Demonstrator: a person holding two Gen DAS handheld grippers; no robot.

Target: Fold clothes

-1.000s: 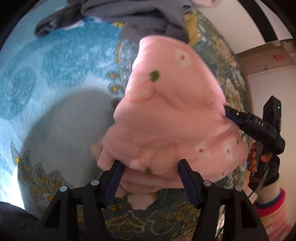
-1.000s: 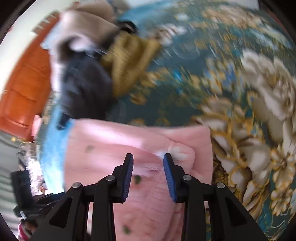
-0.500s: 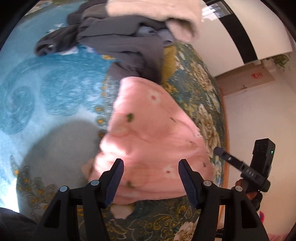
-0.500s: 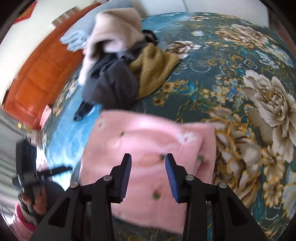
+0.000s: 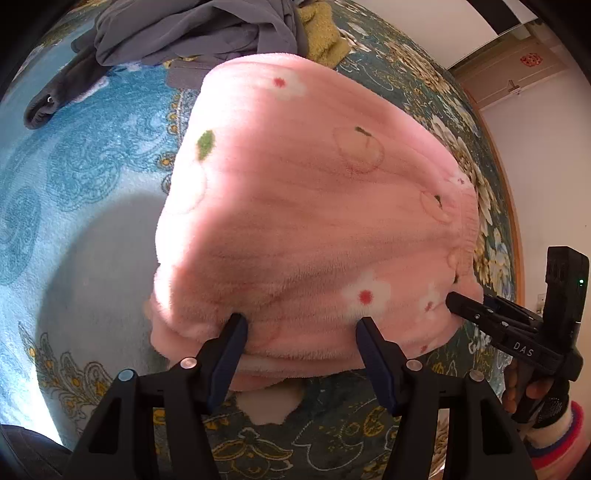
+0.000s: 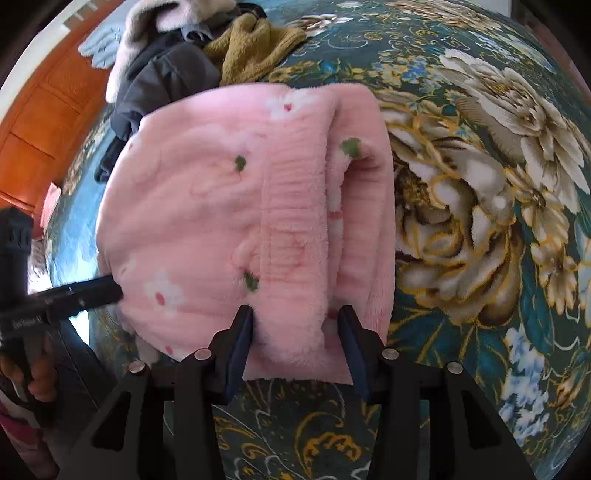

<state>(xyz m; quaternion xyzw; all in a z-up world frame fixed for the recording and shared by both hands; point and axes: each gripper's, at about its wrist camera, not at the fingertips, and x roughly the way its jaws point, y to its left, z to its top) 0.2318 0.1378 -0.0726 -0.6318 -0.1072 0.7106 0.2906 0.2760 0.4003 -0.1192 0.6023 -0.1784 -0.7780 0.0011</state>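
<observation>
- The pink fleece (image 5: 310, 221) lay folded on the floral bedspread (image 6: 480, 184), its near edge bunched in several layers toward both grippers.
- In the left wrist view, the left gripper (image 5: 298, 326) stood with its jaws wide apart, the fleece's near edge between the fingers; whether the pads pressed the cloth or merely flanked it could not be told.
- In the right wrist view, the right gripper (image 6: 295, 319) had its jaws parted too, a thick fold of the fleece (image 6: 240, 206) filling the gap; contact on both pads looked likely but a firm grip could not be confirmed.
- The right gripper also showed in the left wrist view (image 5: 458, 302), its tip touching the fleece's right corner, with a hand (image 5: 532, 391) on the handle and a striped cuff (image 5: 557, 435) below.
- The left gripper's tip met the fleece's left side in the right wrist view (image 6: 110, 290).
- The fleece bore white flowers, green leaves and faint peach outlines.
- Beyond it sat a heap of unfolded clothes: a grey garment (image 5: 192, 33), a mustard knit (image 6: 255, 48) and a cream one (image 6: 155, 22), the grey one just touching the fleece's far edge.
- An orange wooden panel (image 6: 40, 122) stood behind the heap.
</observation>
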